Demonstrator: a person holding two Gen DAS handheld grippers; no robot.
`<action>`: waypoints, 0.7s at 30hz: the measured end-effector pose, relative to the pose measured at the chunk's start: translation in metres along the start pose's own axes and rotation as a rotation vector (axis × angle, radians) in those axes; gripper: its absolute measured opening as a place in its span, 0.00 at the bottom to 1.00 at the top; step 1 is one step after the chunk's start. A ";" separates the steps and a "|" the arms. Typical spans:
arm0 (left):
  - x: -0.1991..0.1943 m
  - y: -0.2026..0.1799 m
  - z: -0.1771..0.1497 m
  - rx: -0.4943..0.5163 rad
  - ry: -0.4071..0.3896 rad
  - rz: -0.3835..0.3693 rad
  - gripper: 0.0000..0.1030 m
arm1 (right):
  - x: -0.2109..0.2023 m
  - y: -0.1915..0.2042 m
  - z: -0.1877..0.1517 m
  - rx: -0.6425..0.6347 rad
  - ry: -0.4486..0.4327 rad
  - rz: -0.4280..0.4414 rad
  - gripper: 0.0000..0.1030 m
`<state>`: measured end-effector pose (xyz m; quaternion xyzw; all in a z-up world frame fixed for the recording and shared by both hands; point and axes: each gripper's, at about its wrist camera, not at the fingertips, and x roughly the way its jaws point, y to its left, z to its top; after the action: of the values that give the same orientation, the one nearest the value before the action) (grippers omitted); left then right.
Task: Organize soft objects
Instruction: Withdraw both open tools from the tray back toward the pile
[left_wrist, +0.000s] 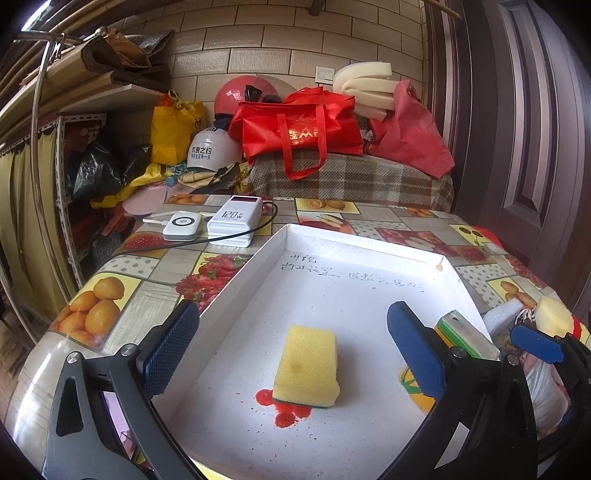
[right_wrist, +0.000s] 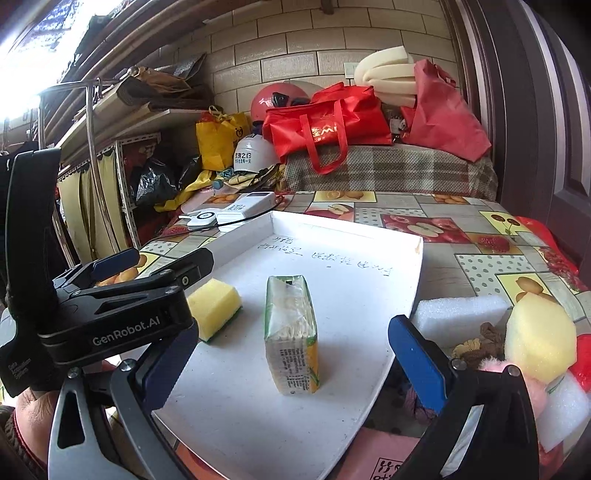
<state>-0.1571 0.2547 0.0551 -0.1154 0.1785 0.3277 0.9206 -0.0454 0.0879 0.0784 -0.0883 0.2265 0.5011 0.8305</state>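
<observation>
A white shallow tray lies on the fruit-print table. A yellow sponge with a green underside lies in it beside a red stain; it also shows in the right wrist view. A green-and-yellow tissue pack stands in the tray, and its top shows in the left wrist view. My left gripper is open, its jaws either side of the sponge and above it. My right gripper is open around the tissue pack, not touching it. A pile of soft things lies right of the tray: a white foam block, a yellow sponge, brown and pink plush.
Two white power banks with a cable lie at the table's far left. Red bags, helmets and foam rolls are piled on a checked cover behind the table. Shelves stand at the left, a dark door at the right.
</observation>
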 end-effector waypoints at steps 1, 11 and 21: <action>0.000 0.001 0.000 -0.002 -0.003 0.001 1.00 | 0.000 0.000 0.000 0.000 -0.002 0.002 1.00; -0.003 0.022 0.000 -0.112 -0.017 0.014 1.00 | -0.007 -0.007 -0.005 0.034 -0.022 0.009 1.00; 0.002 0.048 -0.004 -0.252 0.018 0.020 1.00 | -0.021 0.025 -0.012 -0.127 -0.011 0.145 1.00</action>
<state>-0.1874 0.2911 0.0459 -0.2315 0.1451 0.3556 0.8938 -0.0793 0.0787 0.0798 -0.1213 0.1955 0.5736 0.7862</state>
